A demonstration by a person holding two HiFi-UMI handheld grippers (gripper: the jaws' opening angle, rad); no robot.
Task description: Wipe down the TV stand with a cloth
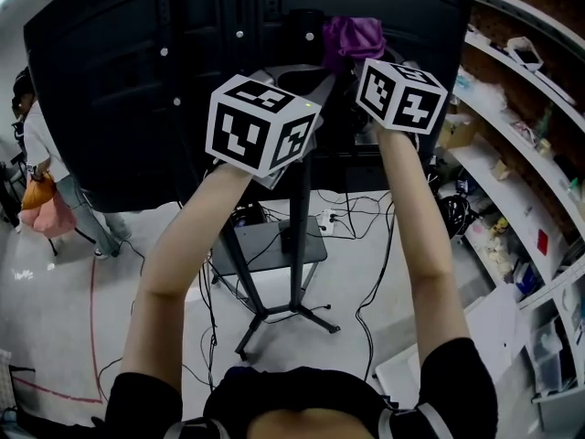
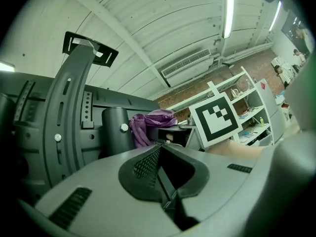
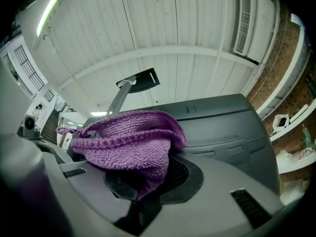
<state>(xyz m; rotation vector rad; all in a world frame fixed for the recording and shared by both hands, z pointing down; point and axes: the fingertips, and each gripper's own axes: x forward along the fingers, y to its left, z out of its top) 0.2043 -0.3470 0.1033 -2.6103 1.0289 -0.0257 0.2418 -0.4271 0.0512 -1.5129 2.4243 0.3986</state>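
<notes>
Right tongs (image 3: 148,174) are clenching a purple knitted cloth (image 3: 126,139), which is bunching over both jaws. In the head view the cloth (image 1: 352,37) is sitting at upper centre, against the black back of the TV (image 1: 119,90). Left tongs (image 2: 159,153) are closing jaw to jaw, gripping nothing.

Wall shelving (image 1: 512,181) at the frame's right is holding small mixed goods, too small to name. A red tag (image 1: 542,242) is showing there, print unreadable.

Only the head view is showing the TV stand (image 1: 298,245) running down to splayed legs, loose cables (image 1: 361,222) on the floor, and a bystander (image 1: 41,154) at far left. The left gripper view alone is showing a curved mounting bracket (image 2: 69,117) and a ceiling air unit (image 2: 190,63). A light tube (image 3: 47,14) is glowing at upper left of the right gripper view.
</notes>
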